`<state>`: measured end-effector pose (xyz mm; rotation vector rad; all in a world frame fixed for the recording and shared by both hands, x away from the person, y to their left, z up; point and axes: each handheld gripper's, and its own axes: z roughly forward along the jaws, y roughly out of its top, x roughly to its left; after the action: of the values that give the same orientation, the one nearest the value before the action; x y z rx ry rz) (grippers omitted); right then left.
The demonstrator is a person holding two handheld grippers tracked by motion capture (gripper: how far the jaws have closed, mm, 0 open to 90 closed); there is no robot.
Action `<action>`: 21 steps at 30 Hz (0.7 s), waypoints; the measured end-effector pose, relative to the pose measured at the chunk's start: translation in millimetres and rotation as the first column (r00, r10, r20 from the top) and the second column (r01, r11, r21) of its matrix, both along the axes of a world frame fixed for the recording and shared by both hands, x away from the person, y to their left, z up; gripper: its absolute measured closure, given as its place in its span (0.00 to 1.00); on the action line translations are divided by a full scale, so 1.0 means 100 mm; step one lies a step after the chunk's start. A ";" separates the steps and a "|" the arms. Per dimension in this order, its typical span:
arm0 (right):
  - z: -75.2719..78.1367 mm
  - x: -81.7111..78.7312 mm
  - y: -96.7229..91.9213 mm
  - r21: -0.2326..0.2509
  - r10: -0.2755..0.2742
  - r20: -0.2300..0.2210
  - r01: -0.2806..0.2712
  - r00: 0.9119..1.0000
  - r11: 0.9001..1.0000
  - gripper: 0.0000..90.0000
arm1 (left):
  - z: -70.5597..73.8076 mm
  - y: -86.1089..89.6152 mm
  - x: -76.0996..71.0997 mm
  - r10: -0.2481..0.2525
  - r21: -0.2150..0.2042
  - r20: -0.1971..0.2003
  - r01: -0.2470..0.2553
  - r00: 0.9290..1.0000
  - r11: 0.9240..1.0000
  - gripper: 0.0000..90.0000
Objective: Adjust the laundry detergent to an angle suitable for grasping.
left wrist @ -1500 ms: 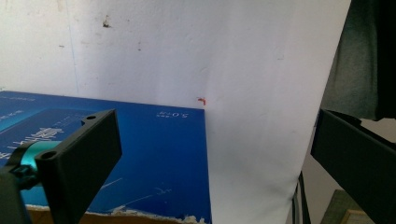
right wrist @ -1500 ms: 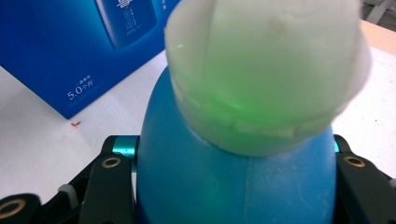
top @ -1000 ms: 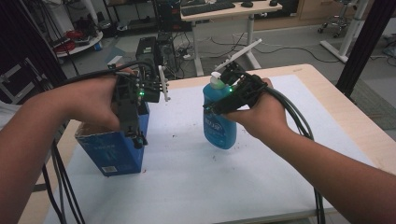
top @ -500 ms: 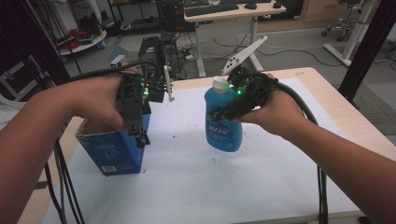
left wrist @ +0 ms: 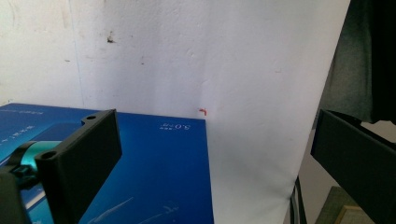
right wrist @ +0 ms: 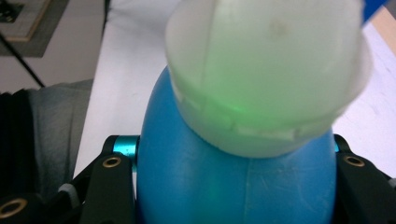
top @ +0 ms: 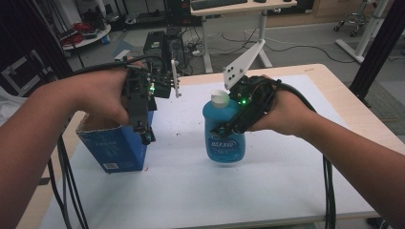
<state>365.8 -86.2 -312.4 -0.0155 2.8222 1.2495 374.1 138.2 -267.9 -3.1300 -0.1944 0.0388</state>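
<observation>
White table cover (top: pixel 191 191) now carries the bottle (top: pixel 224 136) upright beside the box (top: pixel 117 148), right gripper (top: pixel 229 126) clamped on it (lifted a second ago), left gripper (top: pixel 143 131) wide open over the box.

The right tool (top: pixel 229 125) grips the upright blue bottle (top: pixel 224 138) beside the blue box (top: pixel 117 148).

Looking like a lab or workshop: black equipment boxes (top: pixel 157 45) sitting on a grey floor (top: pixel 305 36), cables (top: pixel 291 47) trailing across it, a desk (top: pixel 239 5) standing behind, a wheeled chair base (top: pixel 356 21) showing, black framing (top: pixel 379 45) rising beside the white-topped table (top: pixel 191 191).
</observation>
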 end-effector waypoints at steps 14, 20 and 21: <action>-0.23 0.01 0.17 0.005 0.094 -0.031 -0.094 0.995 0.996 0.47 | 0.00 0.01 0.01 0.002 0.011 -0.006 -0.002 1.000 1.000 0.02; -0.32 0.01 0.20 0.000 0.100 -0.041 -0.100 0.994 0.995 0.47 | 0.00 0.00 0.01 0.005 0.012 -0.006 -0.005 1.000 1.000 0.02; -0.33 0.02 0.20 0.000 0.103 -0.042 -0.103 0.994 0.995 0.47 | 0.00 0.00 0.01 0.003 0.014 -0.007 -0.003 1.000 1.000 0.02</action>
<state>367.4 -66.6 -345.0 -0.1377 2.8925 1.2818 375.2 138.3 -268.4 -3.1154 -0.1989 0.0475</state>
